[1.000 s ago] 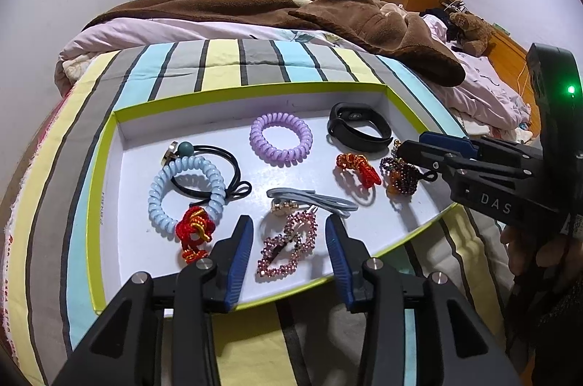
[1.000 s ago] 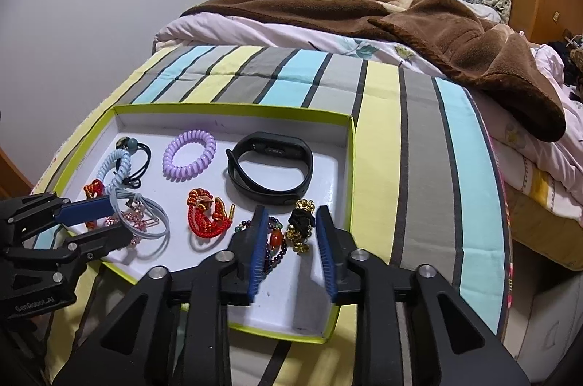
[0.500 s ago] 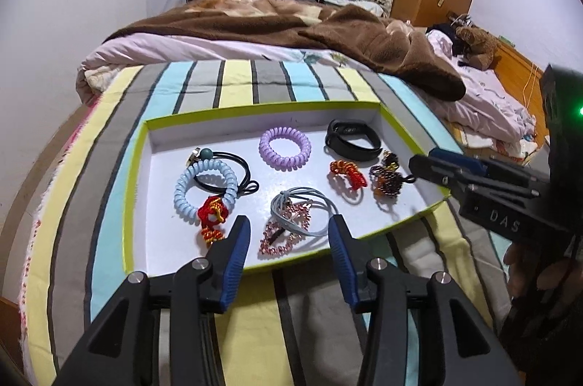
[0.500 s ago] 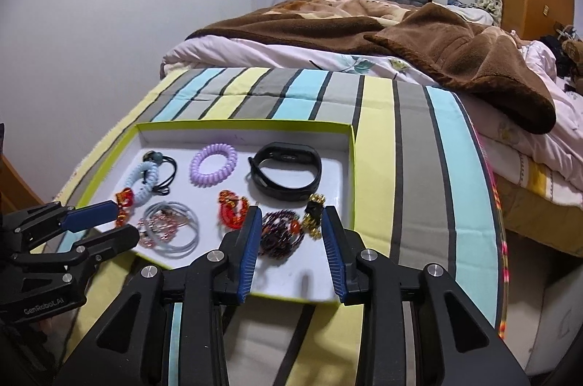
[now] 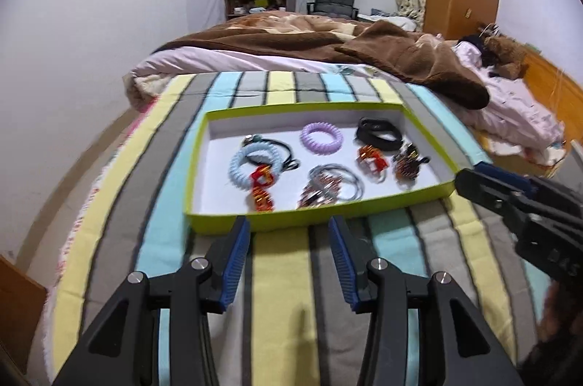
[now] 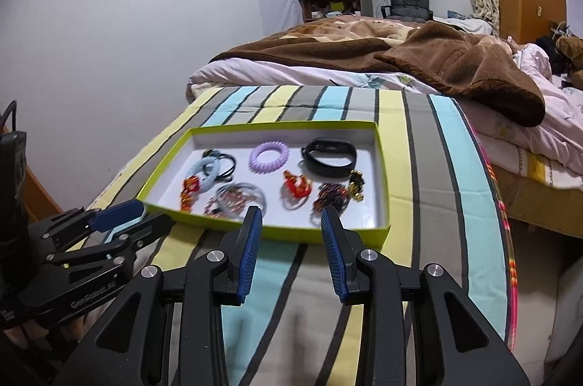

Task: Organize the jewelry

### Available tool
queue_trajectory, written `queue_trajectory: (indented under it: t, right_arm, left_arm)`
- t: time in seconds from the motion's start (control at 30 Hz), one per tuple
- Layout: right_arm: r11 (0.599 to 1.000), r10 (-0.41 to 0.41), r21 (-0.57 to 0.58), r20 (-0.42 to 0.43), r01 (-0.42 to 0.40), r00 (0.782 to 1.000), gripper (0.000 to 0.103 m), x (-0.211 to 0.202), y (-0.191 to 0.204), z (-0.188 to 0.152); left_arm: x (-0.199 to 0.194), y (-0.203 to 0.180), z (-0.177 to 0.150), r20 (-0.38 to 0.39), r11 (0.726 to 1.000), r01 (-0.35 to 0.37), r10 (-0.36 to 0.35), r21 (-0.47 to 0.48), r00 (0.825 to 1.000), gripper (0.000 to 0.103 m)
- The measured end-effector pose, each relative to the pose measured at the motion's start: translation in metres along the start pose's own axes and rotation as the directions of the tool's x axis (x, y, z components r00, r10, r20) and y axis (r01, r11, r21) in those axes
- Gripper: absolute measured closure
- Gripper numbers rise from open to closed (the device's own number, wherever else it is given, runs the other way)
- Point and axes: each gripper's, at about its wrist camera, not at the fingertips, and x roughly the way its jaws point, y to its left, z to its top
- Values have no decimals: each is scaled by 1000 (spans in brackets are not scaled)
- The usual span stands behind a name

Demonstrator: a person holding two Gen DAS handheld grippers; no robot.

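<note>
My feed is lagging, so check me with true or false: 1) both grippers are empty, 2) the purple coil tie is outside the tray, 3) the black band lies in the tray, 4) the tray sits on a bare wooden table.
1) Left gripper and right gripper hold nothing: true.
2) Purple coil tie lies outside the tray: false, it lies inside.
3) Black band lies in the tray: true.
4) Tray on a wooden table: false, on a striped blanket.

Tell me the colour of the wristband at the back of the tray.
Black wristband, clearest in the right wrist view.
</note>
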Motion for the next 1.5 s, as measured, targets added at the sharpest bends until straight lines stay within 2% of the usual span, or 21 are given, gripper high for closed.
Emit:
queue_trajectory:
  t: [0.33,0.6,1.2,1.5]
  right_arm:
    - [1000,-17,-8,10,18,1000,68,-10,18,-20]
    - [1000,-25,12,3,25,1000,68,-7,17,-24]
    - [999,-29,20,2,29,1000,68,-9,17,-26]
    - [999,-29,22,5,29,1000,68,-9,17,-26]
  left_arm:
    - [-17,5,-10,42,998,-33,35,-53,999,56]
    - [-16,4,-11,32,998,-38,39,-46,999,56]
    - [-20,2,-12,45,998,22,-19,-55,999,56]
    - [-19,1,-13,34,998,15,-13,-54,999,56]
